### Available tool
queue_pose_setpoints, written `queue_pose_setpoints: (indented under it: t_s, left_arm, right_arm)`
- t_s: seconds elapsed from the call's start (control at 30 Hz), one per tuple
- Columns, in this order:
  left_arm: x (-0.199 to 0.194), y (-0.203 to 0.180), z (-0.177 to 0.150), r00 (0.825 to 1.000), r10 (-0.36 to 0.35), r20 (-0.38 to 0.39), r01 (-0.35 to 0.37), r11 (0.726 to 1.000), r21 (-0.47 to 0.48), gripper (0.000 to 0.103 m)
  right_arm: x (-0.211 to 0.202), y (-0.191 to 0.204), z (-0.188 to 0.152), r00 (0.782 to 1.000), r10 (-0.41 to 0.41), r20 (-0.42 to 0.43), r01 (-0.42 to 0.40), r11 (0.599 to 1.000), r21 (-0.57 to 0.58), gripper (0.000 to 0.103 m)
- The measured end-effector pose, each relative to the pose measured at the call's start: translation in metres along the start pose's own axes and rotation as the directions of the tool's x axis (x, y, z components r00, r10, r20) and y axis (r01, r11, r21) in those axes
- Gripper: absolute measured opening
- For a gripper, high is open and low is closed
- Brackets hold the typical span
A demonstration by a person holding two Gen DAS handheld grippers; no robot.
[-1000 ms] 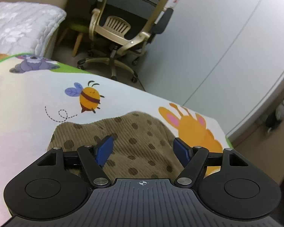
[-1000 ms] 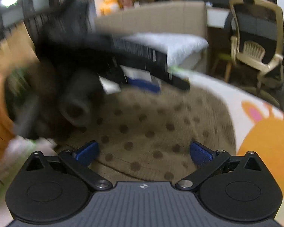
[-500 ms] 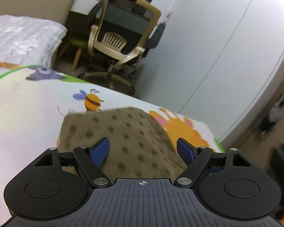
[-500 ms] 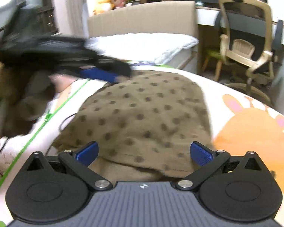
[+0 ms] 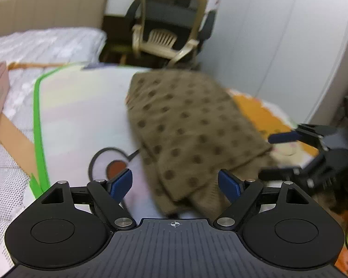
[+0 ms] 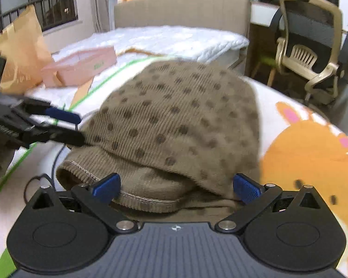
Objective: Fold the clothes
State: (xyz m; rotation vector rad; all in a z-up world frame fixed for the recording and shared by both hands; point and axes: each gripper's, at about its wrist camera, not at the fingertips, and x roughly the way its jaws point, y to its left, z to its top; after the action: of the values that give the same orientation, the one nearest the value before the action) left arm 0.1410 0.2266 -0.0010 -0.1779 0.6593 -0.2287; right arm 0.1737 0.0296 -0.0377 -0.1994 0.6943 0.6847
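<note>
A brown ribbed garment with dark dots [image 5: 185, 125] lies folded in layers on a cartoon-print play mat [image 5: 81, 115]; it also shows in the right wrist view [image 6: 178, 120]. My left gripper [image 5: 175, 181] is open and empty, its jaws wide at the garment's near edge. My right gripper [image 6: 176, 187] is open and empty, its jaws spanning the garment's near folded hem. The right gripper shows at the right in the left wrist view [image 5: 283, 155]. The left gripper shows at the left in the right wrist view [image 6: 65, 127], touching the garment's side.
A pink box [image 6: 81, 67] and a brown paper bag [image 6: 20, 53] lie left of the mat. A white quilted bed [image 6: 174, 39] with a beige headboard is behind. An office chair [image 5: 171, 27] stands beyond the mat, beside a white wardrobe [image 5: 278, 34].
Both grippers have drawn back towards the garment's near edge. The left view has swung left, so the garment now lies more to its right. The garment stays folded on the mat.
</note>
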Motion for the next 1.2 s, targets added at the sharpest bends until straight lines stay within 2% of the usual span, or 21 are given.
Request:
queue_pose_setpoints:
  t_s: [0.1,0.2,0.3,0.4,0.47,0.57,0.63,0.77,0.87,0.93,1.0,1.1,1.2]
  left_arm:
    - [-0.009,-0.023,0.0,0.999,-0.046,0.028,0.044,0.995,0.091,0.093]
    - [0.003,-0.043,-0.003,0.997,-0.073,-0.01,0.074,0.984,0.164,0.093]
    - [0.018,-0.049,-0.008,0.999,-0.011,-0.044,0.02,0.979,0.202,0.093]
    - [0.025,-0.039,-0.011,0.995,0.073,-0.067,-0.058,0.979,0.195,0.093]
    - [0.024,-0.028,-0.014,0.991,0.109,-0.078,-0.093,0.979,0.183,0.094]
    - [0.017,-0.017,-0.017,0.989,0.126,-0.08,-0.112,0.981,0.16,0.094]
    - [0.007,-0.016,-0.016,0.992,0.104,-0.068,-0.093,0.984,0.154,0.092]
    - [-0.017,-0.019,-0.006,0.999,-0.052,-0.008,0.053,0.994,0.094,0.093]
    - [-0.015,-0.023,0.008,0.99,-0.129,0.057,0.126,0.99,0.055,0.093]
    - [0.0,-0.026,0.017,0.983,-0.166,0.078,0.165,0.986,0.024,0.093]
    - [0.025,-0.024,0.024,0.981,-0.183,0.062,0.185,0.982,-0.03,0.093]
    - [0.062,-0.01,0.027,0.987,-0.159,-0.014,0.155,0.978,-0.139,0.093]
    - [0.068,-0.003,0.03,0.986,-0.164,-0.017,0.159,0.974,-0.162,0.093]
  right_arm:
    - [-0.019,-0.013,0.011,0.995,-0.041,0.087,0.037,0.999,0.036,0.103]
    - [-0.021,-0.019,0.021,0.986,-0.103,0.132,0.09,0.991,0.099,0.103]
    - [-0.009,-0.023,0.033,0.983,-0.119,0.141,0.101,0.987,0.129,0.103]
    - [0.011,-0.021,0.053,0.978,-0.137,0.155,0.119,0.986,0.118,0.103]
    - [0.029,-0.022,0.063,0.982,-0.14,0.131,0.127,0.987,0.099,0.103]
    - [0.062,-0.021,0.064,0.98,-0.197,0.038,0.195,0.98,0.046,0.103]
    - [0.063,-0.024,0.056,0.98,-0.195,0.032,0.192,0.979,0.063,0.103]
    - [0.039,-0.035,0.04,0.982,-0.179,0.06,0.172,0.979,0.104,0.103]
    - [0.02,-0.037,0.021,0.967,-0.242,0.079,0.238,0.97,0.056,0.103]
    - [0.02,-0.036,0.009,0.957,-0.283,0.055,0.283,0.959,0.002,0.103]
    - [0.022,-0.035,-0.002,0.954,-0.298,0.024,0.299,0.954,-0.038,0.103]
    - [0.018,-0.036,-0.008,0.951,-0.31,0.009,0.311,0.95,-0.039,0.103]
    - [0.013,-0.037,-0.011,0.943,-0.333,-0.006,0.332,0.941,-0.062,0.103]
